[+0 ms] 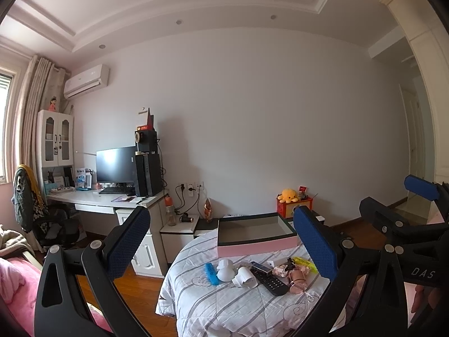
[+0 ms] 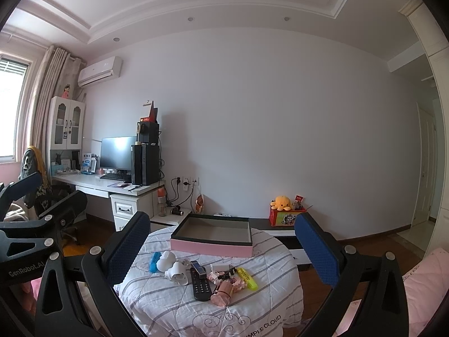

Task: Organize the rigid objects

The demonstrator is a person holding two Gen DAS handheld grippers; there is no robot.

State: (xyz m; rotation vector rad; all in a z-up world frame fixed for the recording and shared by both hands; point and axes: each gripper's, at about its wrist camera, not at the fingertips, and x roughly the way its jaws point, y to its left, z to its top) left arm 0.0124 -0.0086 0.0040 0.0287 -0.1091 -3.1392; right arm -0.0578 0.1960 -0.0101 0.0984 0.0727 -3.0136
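Tools both spread fully wide, level, empty-handed: left tool [image 1: 221, 241] and right tool [image 2: 223, 245] held back from the round surface under a grey-striped white quilt [image 2: 196, 306]. Clutter in a row near its front edge: blue oblong plastic piece [image 2: 154, 262], white rounded figurine [image 2: 166, 261], white plug adapter [image 2: 177, 273], long black remote control [image 2: 199, 285], rose-pink metallic cylinder [image 2: 223, 293], yellow highlighter pen [image 2: 247, 278]. Shallow pink-sided box with dark rim [image 2: 210, 246] just behind, apparently empty. Best begun, probably, from an outer item such as the highlighter, pinched across its narrow width, lifted clear, lowered into a box corner. Left wrist view alone shows the right tool at its right margin; right wrist view alone shows printed lettering on the quilt's front hem.
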